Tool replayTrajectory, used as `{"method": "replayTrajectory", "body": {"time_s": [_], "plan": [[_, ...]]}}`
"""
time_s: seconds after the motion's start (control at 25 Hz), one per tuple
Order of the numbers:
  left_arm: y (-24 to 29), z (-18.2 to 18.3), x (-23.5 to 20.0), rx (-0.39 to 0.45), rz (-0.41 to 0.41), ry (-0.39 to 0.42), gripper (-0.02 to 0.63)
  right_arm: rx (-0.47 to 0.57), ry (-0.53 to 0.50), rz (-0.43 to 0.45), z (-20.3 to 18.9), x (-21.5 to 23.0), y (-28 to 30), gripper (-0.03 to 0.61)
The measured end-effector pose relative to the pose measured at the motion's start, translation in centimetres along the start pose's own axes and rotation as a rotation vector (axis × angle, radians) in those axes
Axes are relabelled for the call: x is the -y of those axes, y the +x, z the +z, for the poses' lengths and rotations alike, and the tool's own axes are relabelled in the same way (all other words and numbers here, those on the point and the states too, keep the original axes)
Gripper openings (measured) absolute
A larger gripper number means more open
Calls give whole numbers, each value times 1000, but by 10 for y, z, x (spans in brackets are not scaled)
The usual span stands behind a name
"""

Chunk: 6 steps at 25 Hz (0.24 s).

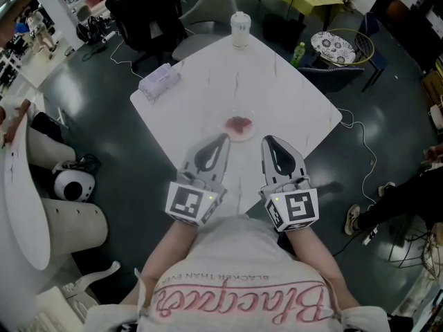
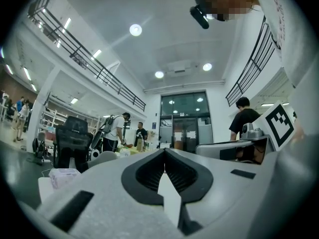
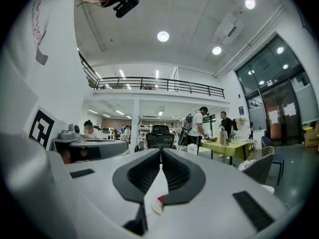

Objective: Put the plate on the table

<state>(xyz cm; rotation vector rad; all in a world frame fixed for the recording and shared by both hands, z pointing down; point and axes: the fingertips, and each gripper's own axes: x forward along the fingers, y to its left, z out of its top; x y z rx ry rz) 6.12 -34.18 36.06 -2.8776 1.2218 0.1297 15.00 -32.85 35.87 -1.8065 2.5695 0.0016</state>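
Left tongs (image 1: 223, 139) pressed together, nothing between the jaws. Right tongs (image 1: 268, 140) also pressed together and empty. Both are held low and side by side, near the person's body, tips pointing out over the white table (image 1: 294, 92). Plate (image 1: 239, 126) with something red on it sits on the table just ahead of the tips, between the two tongs, touching neither. Cup (image 1: 240, 29) stands at the far corner, well beyond the plate. Packet (image 1: 159, 82) lies far ahead-left of the left tongs.
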Motion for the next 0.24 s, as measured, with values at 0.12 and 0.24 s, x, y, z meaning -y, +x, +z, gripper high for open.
{"method": "replayTrajectory", "body": {"time_s": [0.12, 0.24], "plan": [[-2, 0, -1, 9, 1, -12, 5, -6, 4, -3, -2, -1, 0, 8], [-4, -2, -2, 14, 0, -14, 5, -14, -3, -10, -4, -2, -1, 5]]}}
